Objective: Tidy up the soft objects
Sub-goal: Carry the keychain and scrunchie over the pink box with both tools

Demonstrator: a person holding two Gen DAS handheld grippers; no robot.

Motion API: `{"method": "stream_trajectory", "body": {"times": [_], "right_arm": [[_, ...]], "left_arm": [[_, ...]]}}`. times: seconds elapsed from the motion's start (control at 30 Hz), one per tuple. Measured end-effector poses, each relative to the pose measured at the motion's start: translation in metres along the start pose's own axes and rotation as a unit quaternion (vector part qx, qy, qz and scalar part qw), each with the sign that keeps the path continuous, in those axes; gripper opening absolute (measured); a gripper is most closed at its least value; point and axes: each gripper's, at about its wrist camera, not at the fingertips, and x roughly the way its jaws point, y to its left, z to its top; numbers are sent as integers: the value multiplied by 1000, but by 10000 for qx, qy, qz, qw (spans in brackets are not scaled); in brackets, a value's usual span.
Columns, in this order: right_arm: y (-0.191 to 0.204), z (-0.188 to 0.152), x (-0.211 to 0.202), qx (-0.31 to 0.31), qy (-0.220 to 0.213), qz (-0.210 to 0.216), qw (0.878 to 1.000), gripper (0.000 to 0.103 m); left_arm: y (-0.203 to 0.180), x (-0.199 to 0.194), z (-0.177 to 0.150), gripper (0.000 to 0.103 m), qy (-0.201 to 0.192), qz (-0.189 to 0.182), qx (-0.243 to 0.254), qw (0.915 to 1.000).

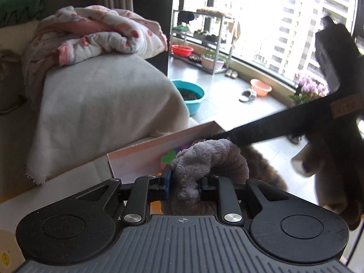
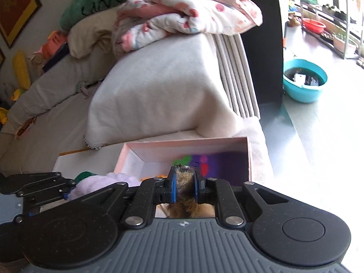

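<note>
My left gripper [image 1: 184, 182] is shut on a lilac plush toy [image 1: 204, 159] and holds it just in front of the pink box [image 1: 145, 157]. The toy also shows in the right wrist view [image 2: 100, 182], with the left gripper [image 2: 38, 188] at the lower left. My right gripper [image 2: 184, 187] is shut on a brown furry plush toy [image 2: 186, 207] above the near edge of the pink box [image 2: 249, 157]. The box holds colourful soft pieces [image 2: 204, 161]. In the left wrist view the right gripper's body [image 1: 329, 113] crosses the right side with brown fur [image 1: 266, 168] hanging below.
The box lies on a sofa seat beside a white cushion [image 1: 102, 104] topped by a pink patterned blanket [image 1: 102, 34]. A green pillow [image 2: 95, 2] and toys line the sofa back. A teal basin [image 2: 303, 80], red basin [image 1: 182, 50] and shelf rack [image 1: 202, 36] stand on the floor.
</note>
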Motion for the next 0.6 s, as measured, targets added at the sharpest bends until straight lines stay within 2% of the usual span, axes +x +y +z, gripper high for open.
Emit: {"method": "stream_trajectory", "body": {"times": [0.13,0.27,0.33,0.43,0.53,0.6], "right_arm": [[12,3,-32,-142,-319,542,9979,14],[30,-1,-54,-455,-416,1120,9918,14],[36,-6,-50,-560,-313,1165,9911,14],[34,-12,-33,-489,-161,978,9939,14],[20,-11,-18,-154,-65,923,9956,14],[15,-9,-12,-31,-52,874,9962,14]], "left_arm": [[1,17,-6,23,288,125,27,9995],[5,25,-8,23,332,159,-71,9993],[6,23,-7,23,294,139,-102,9994],[2,12,-4,24,186,55,-43,9998],[0,-1,-3,34,94,30,50,9999],[7,-12,-1,37,-76,-134,-123,9998]]}}
